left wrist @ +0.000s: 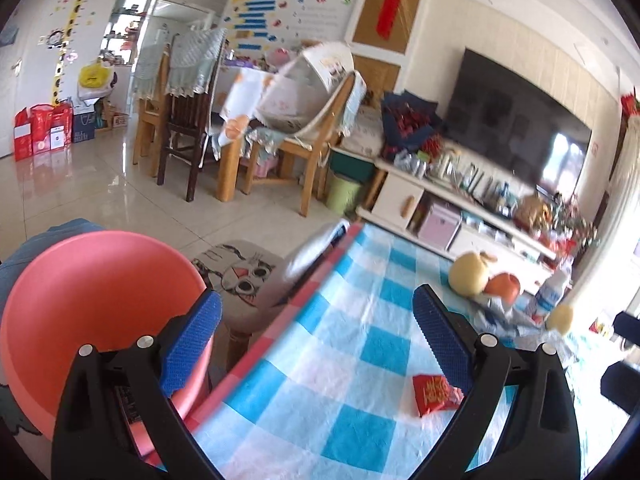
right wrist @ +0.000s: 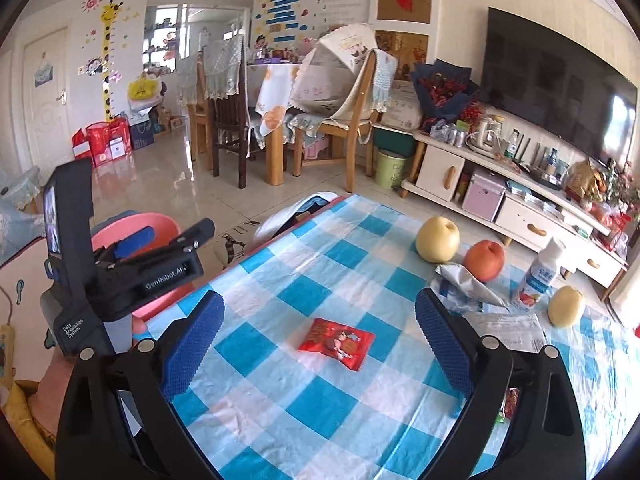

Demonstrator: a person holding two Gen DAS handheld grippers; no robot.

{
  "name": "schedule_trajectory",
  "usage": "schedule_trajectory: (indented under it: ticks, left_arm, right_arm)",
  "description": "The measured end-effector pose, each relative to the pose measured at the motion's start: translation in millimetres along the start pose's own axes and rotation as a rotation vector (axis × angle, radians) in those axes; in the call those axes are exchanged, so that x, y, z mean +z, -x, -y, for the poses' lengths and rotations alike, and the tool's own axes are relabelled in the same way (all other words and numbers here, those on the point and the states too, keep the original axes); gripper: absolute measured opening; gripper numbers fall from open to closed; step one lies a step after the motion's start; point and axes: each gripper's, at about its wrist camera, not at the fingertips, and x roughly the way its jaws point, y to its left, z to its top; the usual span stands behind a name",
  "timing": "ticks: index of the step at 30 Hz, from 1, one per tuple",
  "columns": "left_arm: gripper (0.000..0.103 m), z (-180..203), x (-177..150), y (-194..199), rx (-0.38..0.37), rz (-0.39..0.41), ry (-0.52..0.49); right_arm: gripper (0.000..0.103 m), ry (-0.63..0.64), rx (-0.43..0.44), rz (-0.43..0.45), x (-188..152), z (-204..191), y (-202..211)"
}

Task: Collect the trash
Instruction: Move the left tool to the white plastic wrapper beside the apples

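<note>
Your right claw [right wrist: 320,332] gapes empty over the table [right wrist: 280,400], the red snack wrapper [right wrist: 337,344] lying flat just ahead between its fingers; your left claw [left wrist: 316,336], also released, sits farther off beside the pink bin [left wrist: 92,300].

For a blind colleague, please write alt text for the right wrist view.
The right gripper is open above a blue-checked tablecloth, with a red snack packet lying between its fingers, untouched. Farther back lie fruit, a crumpled wrapper and a small bottle; the left gripper hangs over a pink bin.
</note>
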Motion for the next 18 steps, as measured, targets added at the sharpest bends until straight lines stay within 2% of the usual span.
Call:
schedule_trajectory:
  ticks: [13, 18]
  left_arm:
    - [0.097, 60.4, -26.4, -4.3, -0.120, -0.027, -0.175]
    - [0.097, 83.8, -42.6, -11.4, -0.145, -0.079, -0.233]
  right_arm:
    - [0.095, -0.222, -0.118, 0.041, -24.6, 112.5, 34.7]
    - [0.095, -0.340, -0.191, 0.034, -36.5, 163.6, 46.6]
